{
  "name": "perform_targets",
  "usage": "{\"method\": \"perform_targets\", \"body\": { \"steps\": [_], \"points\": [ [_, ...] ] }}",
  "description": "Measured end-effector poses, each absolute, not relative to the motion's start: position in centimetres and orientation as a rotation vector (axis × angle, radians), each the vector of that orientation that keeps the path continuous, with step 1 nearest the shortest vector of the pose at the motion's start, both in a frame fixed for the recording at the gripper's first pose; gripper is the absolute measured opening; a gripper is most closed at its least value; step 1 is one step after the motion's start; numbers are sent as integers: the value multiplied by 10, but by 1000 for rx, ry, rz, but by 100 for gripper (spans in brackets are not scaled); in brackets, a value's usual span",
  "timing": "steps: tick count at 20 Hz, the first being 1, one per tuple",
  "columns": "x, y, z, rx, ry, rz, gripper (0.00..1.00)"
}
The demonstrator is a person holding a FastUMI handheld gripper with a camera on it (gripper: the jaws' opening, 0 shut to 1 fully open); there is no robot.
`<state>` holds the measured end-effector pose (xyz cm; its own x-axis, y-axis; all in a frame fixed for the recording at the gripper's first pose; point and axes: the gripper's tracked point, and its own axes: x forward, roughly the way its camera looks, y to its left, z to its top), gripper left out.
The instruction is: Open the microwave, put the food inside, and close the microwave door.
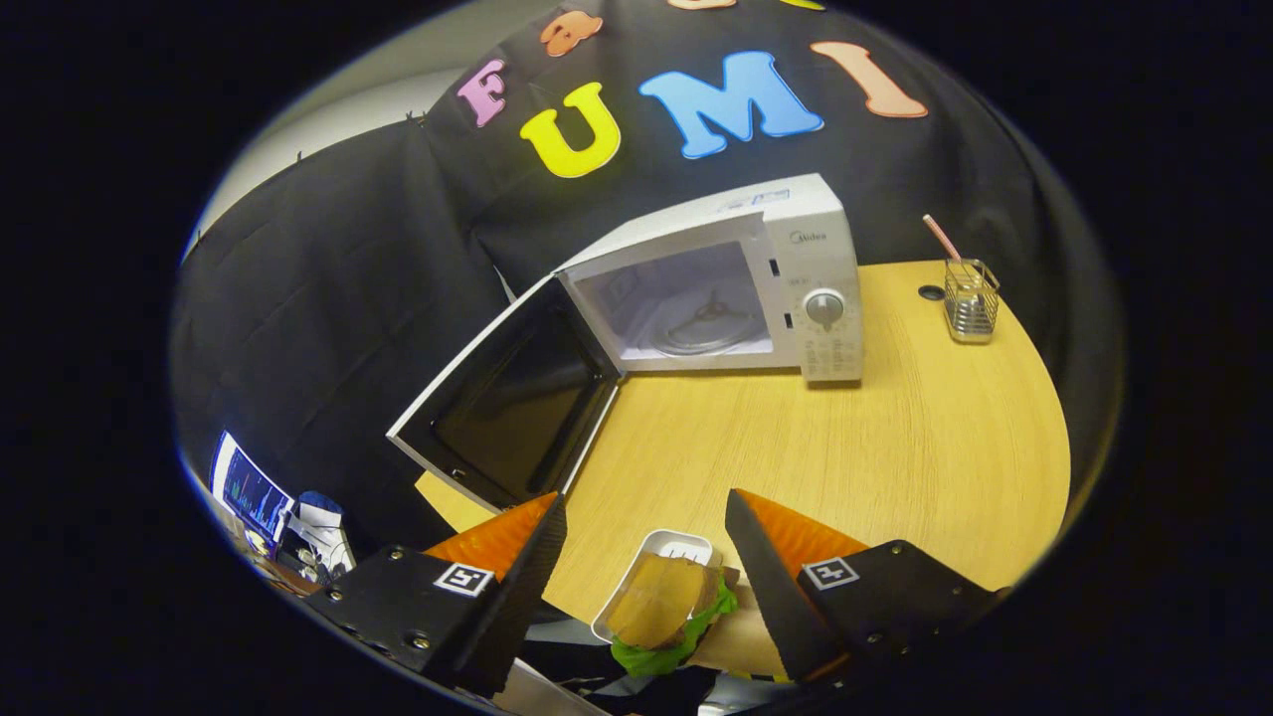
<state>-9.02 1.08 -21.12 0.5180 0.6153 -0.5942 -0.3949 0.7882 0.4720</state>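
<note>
Both fingers of the gripper [644,542] stand apart around the sandwich tray [664,599], ready to grasp; microwave door [512,403] hangs open to receive it.

Hand-held gripper [644,517] fingers spread wide above the sandwich tray [658,595]; microwave [741,288] door [507,403] hangs open beyond.

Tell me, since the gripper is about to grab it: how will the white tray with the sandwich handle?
The white tray looks thin-walled, so probably light and may flex when squeezed. The sandwich lies loose with lettuce overhanging, so it could slide if tilted. The gripper is open, fingers either side of the tray.
</note>
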Motion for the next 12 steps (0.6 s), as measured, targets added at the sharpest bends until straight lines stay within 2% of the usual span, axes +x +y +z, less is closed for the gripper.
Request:
{"method": "perform_targets", "body": {
  "steps": [12],
  "points": [
    [-129, 0, -278, 398, 1111, 608, 96]
  ]
}}
